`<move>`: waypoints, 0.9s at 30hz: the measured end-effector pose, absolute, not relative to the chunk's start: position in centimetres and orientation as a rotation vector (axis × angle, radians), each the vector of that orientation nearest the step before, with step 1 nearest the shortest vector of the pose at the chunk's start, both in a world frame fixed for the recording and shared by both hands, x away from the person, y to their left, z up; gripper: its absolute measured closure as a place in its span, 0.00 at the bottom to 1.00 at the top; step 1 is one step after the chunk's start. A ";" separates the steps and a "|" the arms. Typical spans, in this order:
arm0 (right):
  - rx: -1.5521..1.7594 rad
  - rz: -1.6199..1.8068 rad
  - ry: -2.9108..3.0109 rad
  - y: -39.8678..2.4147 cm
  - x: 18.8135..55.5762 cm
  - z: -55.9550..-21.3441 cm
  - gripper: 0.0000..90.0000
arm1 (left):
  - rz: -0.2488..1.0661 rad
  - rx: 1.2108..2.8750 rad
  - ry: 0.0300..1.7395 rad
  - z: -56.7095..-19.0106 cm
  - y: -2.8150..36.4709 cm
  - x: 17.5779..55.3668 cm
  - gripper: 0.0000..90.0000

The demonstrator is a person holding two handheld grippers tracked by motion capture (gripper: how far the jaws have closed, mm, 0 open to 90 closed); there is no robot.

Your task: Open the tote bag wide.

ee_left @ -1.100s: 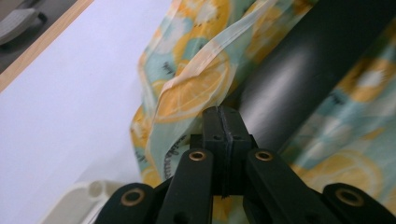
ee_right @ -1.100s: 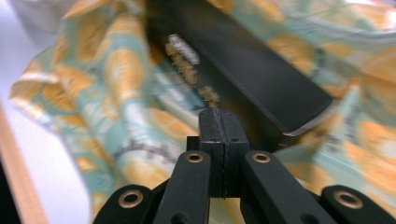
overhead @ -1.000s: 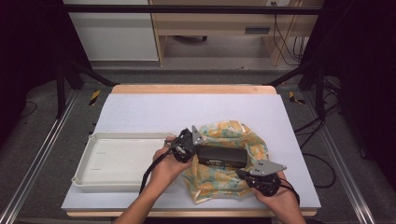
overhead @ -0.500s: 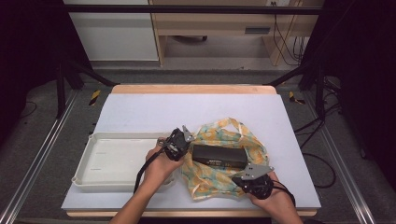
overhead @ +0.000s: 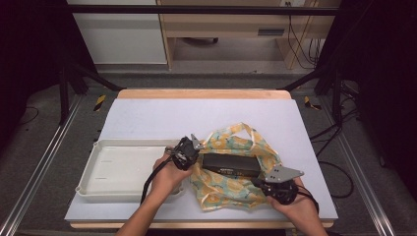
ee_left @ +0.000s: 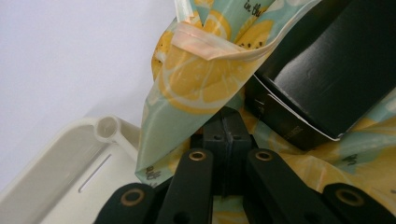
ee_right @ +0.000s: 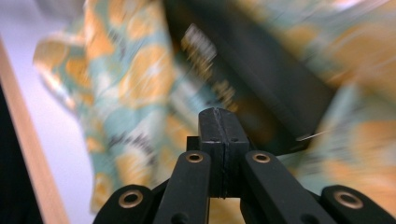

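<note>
A black box (overhead: 231,164) lies on a lemon-print plastic bag (overhead: 231,189) in the middle of the table. My left gripper (overhead: 186,151) is at the bag's left edge, over the tray's right rim. In the left gripper view its jaws (ee_left: 227,123) are shut pad to pad, tips against a raised fold of the bag (ee_left: 196,84), beside the black box (ee_left: 322,79); I see no fabric between the pads. My right gripper (overhead: 278,184) sits at the bag's near right corner. Its view is blurred; its jaws (ee_right: 218,116) are shut, pointing at the box (ee_right: 261,84).
A white tray (overhead: 118,169) stands at the left, touching the bag's side; its corner (ee_left: 105,128) is close to my left gripper. The table's wooden near edge (ee_right: 28,140) runs just beside my right gripper. The far half of the table top (overhead: 206,113) is bare.
My left gripper shifted left and a little down toward the tray. My right gripper drew back toward the near edge. The bag flattened out, its handles now show, and the box lies more exposed.
</note>
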State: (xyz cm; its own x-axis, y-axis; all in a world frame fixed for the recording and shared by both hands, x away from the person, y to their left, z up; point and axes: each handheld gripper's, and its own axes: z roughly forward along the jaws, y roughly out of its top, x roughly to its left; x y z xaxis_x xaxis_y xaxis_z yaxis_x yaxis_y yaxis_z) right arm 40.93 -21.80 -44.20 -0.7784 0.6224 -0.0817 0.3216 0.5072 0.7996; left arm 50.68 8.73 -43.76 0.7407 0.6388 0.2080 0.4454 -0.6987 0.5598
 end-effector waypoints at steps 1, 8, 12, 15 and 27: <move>0.788 1.161 2.371 -22.1 41.2 -43.8 1.00 | 0.540 2.453 0.823 -43.8 8.8 50.7 1.00; 0.848 1.170 2.229 -23.0 44.4 -41.5 1.00 | 0.538 2.443 0.829 -43.7 8.8 50.7 1.00; 0.896 1.155 2.195 -22.9 46.8 -41.8 1.00 | 0.534 2.448 0.830 -43.7 8.8 50.8 1.00; 0.945 1.129 2.196 -22.9 48.2 -42.7 1.00 | 0.528 2.437 0.831 -43.8 8.8 50.8 1.00; 1.179 1.037 2.276 -24.3 51.4 -46.8 1.00 | 0.499 2.442 0.832 -44.3 8.4 51.1 1.00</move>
State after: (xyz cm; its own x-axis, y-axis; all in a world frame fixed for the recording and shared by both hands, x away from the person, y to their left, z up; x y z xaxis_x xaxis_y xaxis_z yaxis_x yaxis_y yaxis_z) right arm 51.40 -24.32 -46.75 -0.5792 0.8152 0.0059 0.5397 0.3780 0.7523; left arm 51.07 8.40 -44.27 0.7448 0.6440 0.1745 0.4572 -0.6831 0.5695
